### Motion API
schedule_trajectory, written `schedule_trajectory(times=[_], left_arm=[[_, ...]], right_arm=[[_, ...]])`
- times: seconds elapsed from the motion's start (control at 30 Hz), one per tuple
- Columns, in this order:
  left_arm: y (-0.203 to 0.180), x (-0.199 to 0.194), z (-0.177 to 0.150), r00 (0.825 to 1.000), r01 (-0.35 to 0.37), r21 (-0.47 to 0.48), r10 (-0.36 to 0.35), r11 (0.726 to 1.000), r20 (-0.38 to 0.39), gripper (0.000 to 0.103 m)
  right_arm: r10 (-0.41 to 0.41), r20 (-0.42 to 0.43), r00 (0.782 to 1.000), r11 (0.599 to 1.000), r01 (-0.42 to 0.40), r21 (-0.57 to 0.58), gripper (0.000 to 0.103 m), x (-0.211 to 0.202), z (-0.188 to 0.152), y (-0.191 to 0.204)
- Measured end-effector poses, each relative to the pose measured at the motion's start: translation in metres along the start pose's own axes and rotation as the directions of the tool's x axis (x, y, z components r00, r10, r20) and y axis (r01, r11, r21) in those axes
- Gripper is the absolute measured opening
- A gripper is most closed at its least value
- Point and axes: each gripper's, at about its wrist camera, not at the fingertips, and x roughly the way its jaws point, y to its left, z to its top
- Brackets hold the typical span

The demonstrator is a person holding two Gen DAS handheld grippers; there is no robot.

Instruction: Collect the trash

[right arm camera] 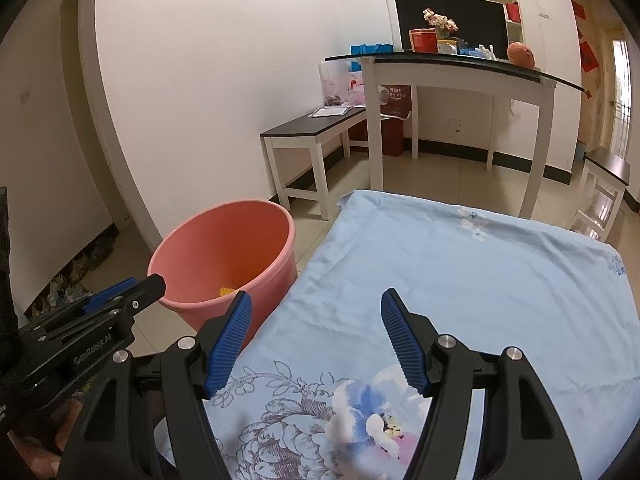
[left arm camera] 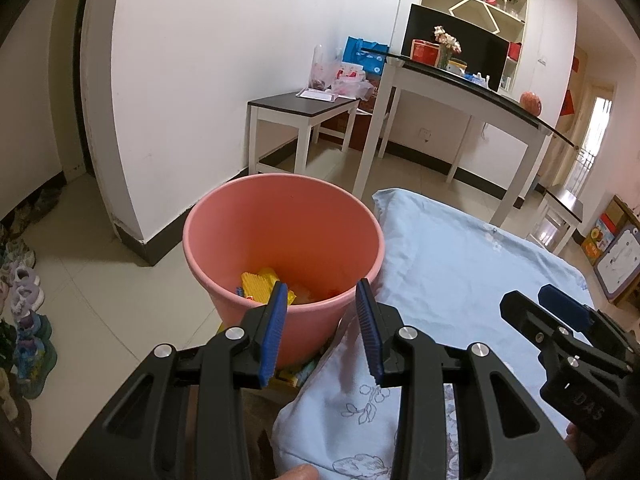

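Left of the blue floral sheet (right arm camera: pixel 460 280), on the tile floor, stands the pink bin (left arm camera: pixel 280 248) w/ yellow trash (left arm camera: pixel 260 284) in its bottom. Left gripper (left arm camera: pixel 322 294) hangs over the bin's near rim, jaws apart, nothing btwn. Right gripper (right arm camera: pixel 316 302) sits over the sheet, jaws wide, empty.

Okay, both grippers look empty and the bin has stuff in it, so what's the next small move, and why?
Probably draw the left gripper back from over the pink bin. Both it and the right gripper are open and empty, yellow trash already lies inside, and the blue floral cloth shows no trash.
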Motion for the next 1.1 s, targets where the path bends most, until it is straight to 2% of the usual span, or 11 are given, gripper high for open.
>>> schedule_trajectory(times=[1.1], left_arm=[[0.008, 0.0, -0.009, 1.0, -0.02, 0.002, 0.02, 1.0, 0.0, 0.036]], right_arm=[[0.011, -0.006, 1.0, 1.0, -0.011, -0.015, 0.066, -0.005, -0.007, 0.004]])
